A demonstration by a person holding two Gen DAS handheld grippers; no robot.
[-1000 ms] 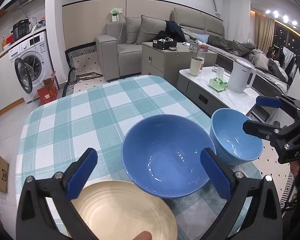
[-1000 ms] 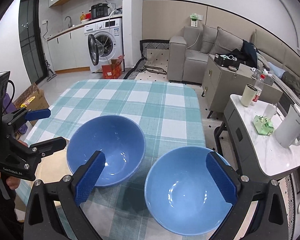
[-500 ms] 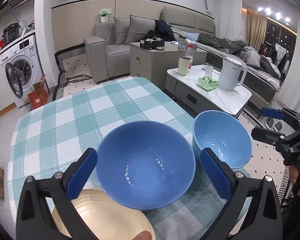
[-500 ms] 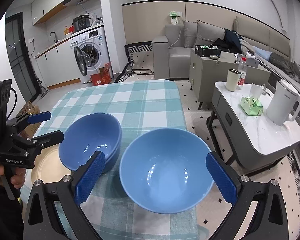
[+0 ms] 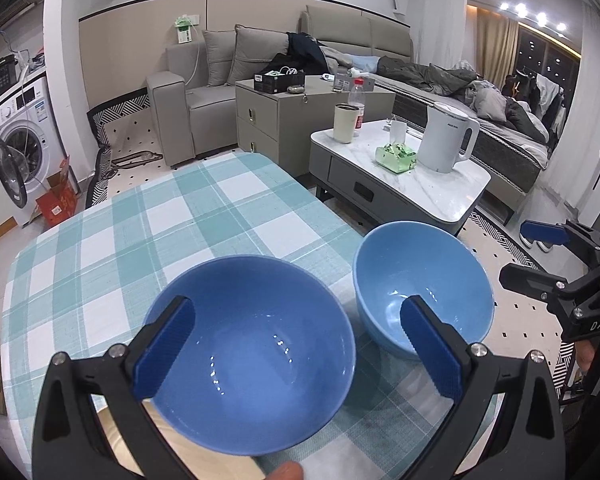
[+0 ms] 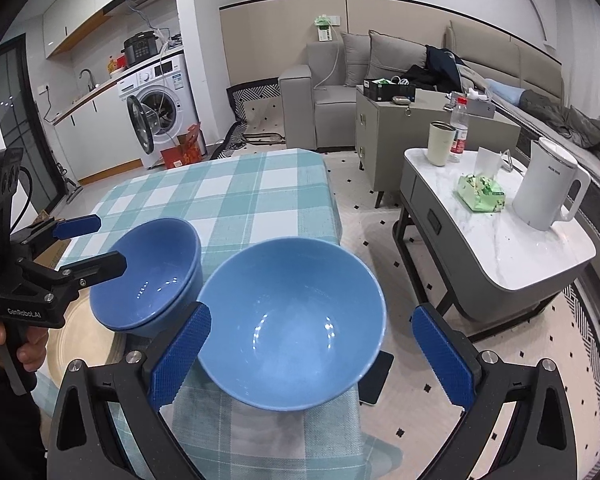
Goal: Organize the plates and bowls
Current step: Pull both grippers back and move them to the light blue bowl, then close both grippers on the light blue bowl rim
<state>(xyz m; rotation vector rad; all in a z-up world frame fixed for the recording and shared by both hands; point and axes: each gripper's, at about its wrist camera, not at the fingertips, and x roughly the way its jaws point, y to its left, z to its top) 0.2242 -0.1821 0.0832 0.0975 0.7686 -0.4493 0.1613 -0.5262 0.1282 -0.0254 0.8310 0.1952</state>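
Observation:
Two blue bowls stand on the checked tablecloth (image 5: 148, 224). The darker bowl (image 5: 248, 352) lies between the fingers of my left gripper (image 5: 296, 346), which is open and not touching it. The lighter bowl (image 6: 292, 328) sits at the table's right corner, between the wide-open fingers of my right gripper (image 6: 304, 352). In the right wrist view the darker bowl (image 6: 148, 276) is to the left, overlapping a cream plate (image 6: 80, 344), with the left gripper (image 6: 92, 244) above it. The left wrist view shows the lighter bowl (image 5: 424, 288), a sliver of the plate (image 5: 112, 436) and the right gripper (image 5: 544, 256) at the right.
A marble-topped side table (image 6: 500, 240) with a white kettle (image 6: 548, 188), a cup and a bottle stands right of the table. A dark flat object (image 6: 376, 376) lies below the table corner. A person's hand (image 6: 4, 344) holds the left gripper. Sofa and washing machine stand behind.
Both cameras have shifted: the bowls now sit lower and larger between the fingers, and the darker bowl hides most of the plate. Both grippers stay open; the bowls look unmoved.

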